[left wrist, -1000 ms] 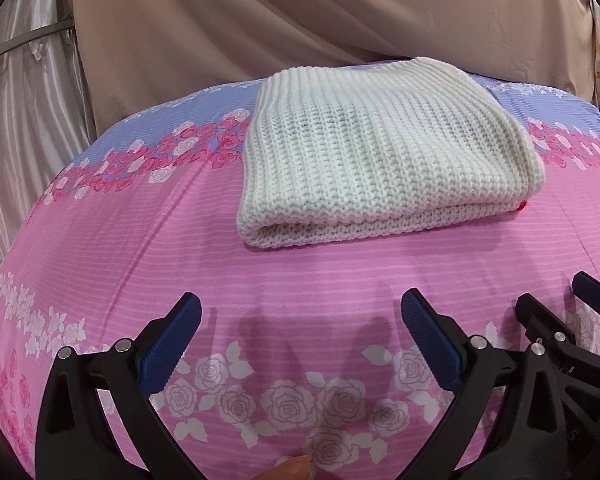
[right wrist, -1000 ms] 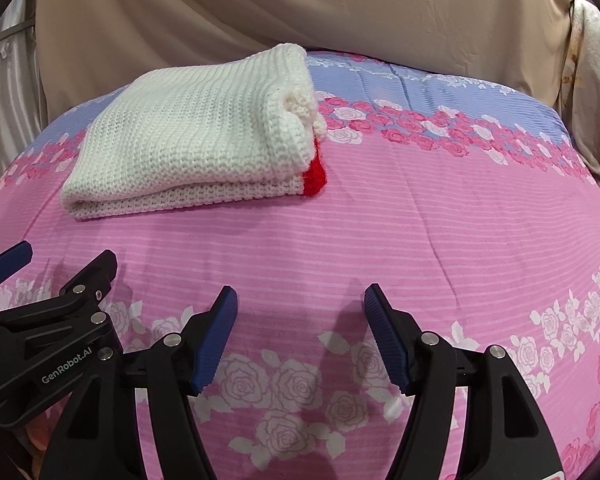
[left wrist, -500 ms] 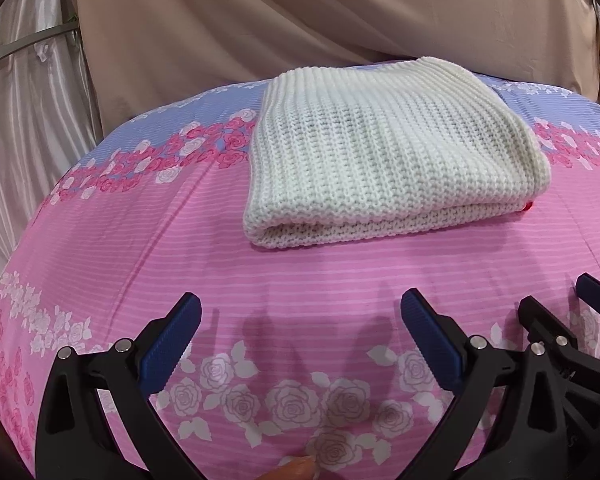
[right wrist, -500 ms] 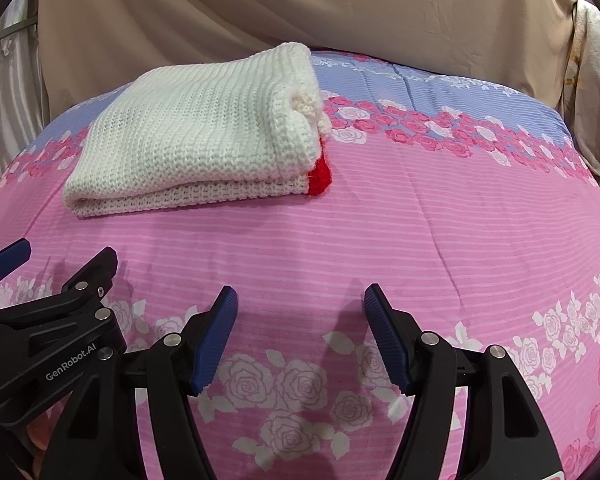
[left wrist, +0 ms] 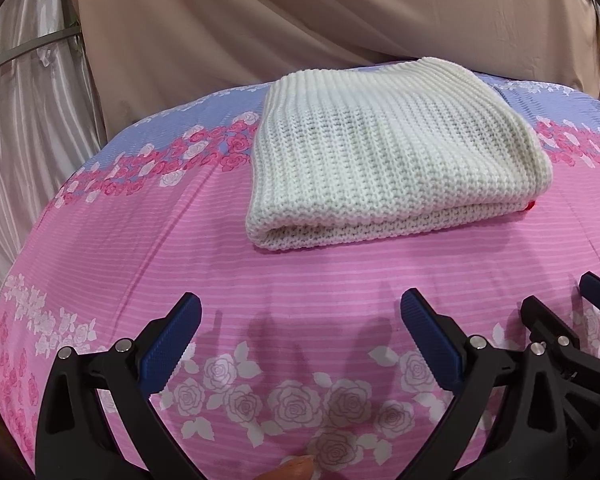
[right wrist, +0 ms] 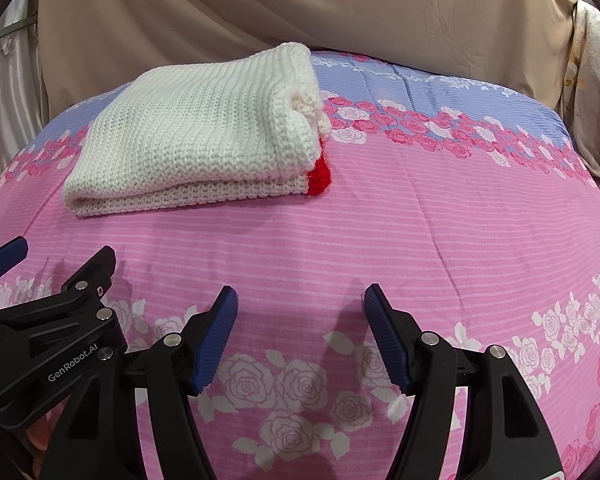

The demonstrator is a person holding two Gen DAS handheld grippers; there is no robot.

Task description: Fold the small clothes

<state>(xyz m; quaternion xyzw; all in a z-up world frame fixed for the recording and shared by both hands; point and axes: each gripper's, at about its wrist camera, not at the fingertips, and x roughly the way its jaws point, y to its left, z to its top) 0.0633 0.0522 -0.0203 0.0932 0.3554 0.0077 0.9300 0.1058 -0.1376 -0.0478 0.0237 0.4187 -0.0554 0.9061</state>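
Observation:
A white knitted garment [left wrist: 392,152] lies folded into a thick rectangle on the pink floral sheet [left wrist: 340,280], toward the far side. In the right wrist view the garment [right wrist: 196,136] shows a red trim [right wrist: 319,178] at its near right corner. My left gripper [left wrist: 300,316] is open and empty, hovering over the sheet well short of the garment's folded edge. My right gripper [right wrist: 300,308] is open and empty, to the right of the left one and nearer than the garment. Each gripper shows at the edge of the other's view.
A beige curtain [left wrist: 300,20] hangs behind the bed and a silvery curtain [left wrist: 24,112] at the left. The sheet has a blue band with pink roses [right wrist: 440,120] at the far side and white roses [right wrist: 292,384] near the grippers.
Both grippers have drifted slightly, so the garment sits a little more to the right in the left wrist view. Both stay open; the garment has not moved.

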